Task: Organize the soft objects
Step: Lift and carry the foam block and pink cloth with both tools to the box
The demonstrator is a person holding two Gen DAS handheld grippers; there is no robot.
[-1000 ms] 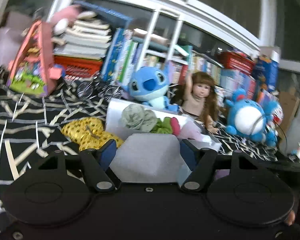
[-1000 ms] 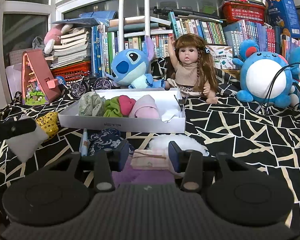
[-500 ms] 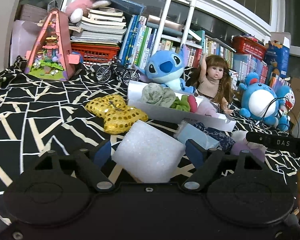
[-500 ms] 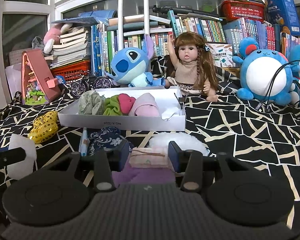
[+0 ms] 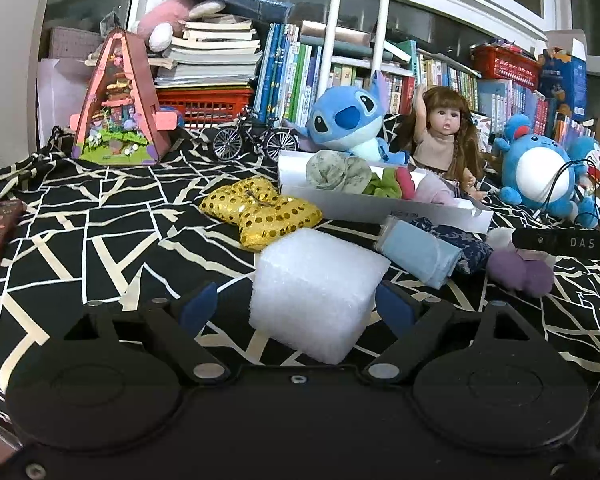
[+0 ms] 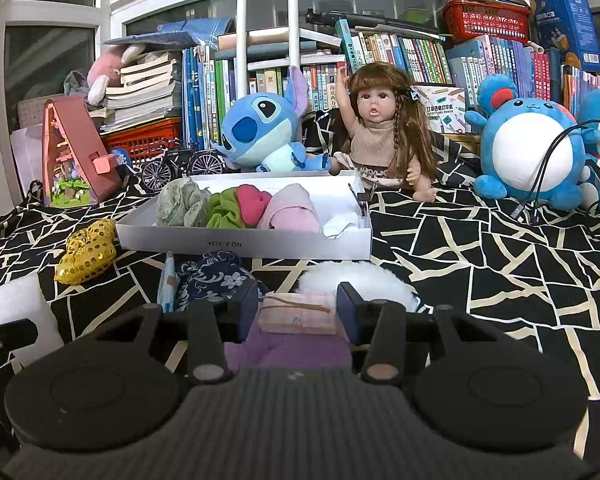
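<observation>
Left claw opening, white foam block loose between pads. Right claw clenched on pink pouch; shallow grip, may slip in transit to white box.

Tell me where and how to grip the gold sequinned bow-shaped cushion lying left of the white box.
Grip the gold sequinned bow-shaped cushion at its pinched middle knot, coming from above. It lies flat on the black patterned cloth, and the waist between the two puffy lobes looks like its narrowest part.

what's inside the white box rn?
The white box holds a grey-green cloth, a green scrunchie, a red piece, a pink cloth and something white. Anything beneath them is covered.
</observation>
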